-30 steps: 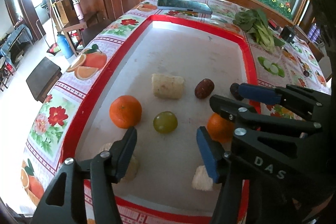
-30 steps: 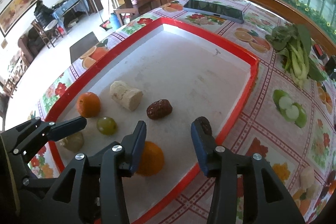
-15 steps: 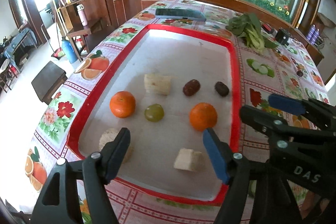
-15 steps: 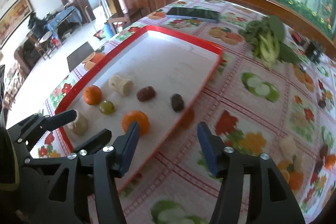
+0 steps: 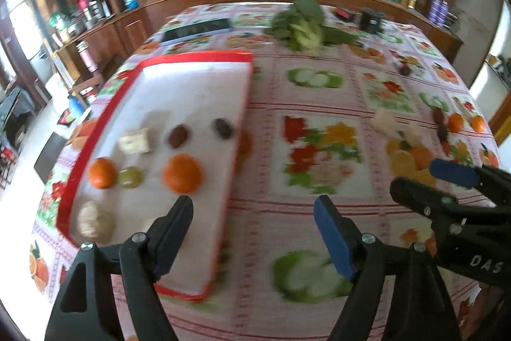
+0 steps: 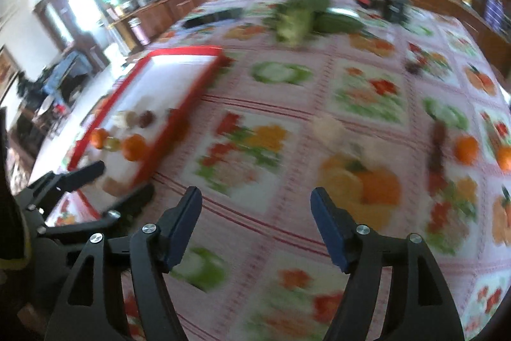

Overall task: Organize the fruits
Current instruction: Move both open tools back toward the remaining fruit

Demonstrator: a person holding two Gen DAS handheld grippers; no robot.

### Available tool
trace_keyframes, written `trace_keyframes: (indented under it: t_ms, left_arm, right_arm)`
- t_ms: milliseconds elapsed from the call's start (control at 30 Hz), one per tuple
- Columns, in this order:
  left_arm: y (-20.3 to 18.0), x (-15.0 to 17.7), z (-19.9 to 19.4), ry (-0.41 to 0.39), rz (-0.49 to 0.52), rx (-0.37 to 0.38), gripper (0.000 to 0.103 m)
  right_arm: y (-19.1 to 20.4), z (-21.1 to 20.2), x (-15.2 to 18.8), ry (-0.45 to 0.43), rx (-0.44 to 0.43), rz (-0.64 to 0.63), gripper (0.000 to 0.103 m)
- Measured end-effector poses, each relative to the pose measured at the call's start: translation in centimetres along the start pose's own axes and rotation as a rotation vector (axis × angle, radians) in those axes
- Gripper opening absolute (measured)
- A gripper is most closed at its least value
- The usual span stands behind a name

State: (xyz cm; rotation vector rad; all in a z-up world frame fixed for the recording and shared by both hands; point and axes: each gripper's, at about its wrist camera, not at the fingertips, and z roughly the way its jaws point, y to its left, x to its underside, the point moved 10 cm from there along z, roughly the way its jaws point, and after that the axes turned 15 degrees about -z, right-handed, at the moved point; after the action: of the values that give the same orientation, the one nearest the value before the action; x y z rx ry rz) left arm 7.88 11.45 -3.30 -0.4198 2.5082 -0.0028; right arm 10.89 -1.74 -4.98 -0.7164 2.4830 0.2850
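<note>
On the red-rimmed tray (image 5: 238, 130) near the table's left edge lie 2 oranges (image 5: 182, 173), a green grape (image 5: 129, 177), 2 dates (image 5: 178, 135) and pale chunks. More loose fruit (image 6: 466, 149) sits by the right edge. Both the left gripper (image 5: 254, 232) and the right gripper (image 6: 255, 219) hang over bare cloth, jaws opening, nothing between them. Risk: the blurred, fast sweep could overshoot and knock small dates away.
</note>
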Motion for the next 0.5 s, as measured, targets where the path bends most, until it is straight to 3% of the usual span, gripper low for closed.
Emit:
trace_keyframes:
  t_ms: [333, 500]
  left_arm:
    - [-9.7, 0.6, 2.1, 0.062, 0.089, 0.089, 0.084]
    - [-12.4, -1.2, 3.8, 0.027, 0.102, 0.089, 0.084]
  right_arm:
    - [-10.5, -3.6, 7.2, 0.021, 0.118, 0.18, 0.071]
    - [-12.9, -4.6, 9.0, 0.022, 0.123, 0.223, 0.071]
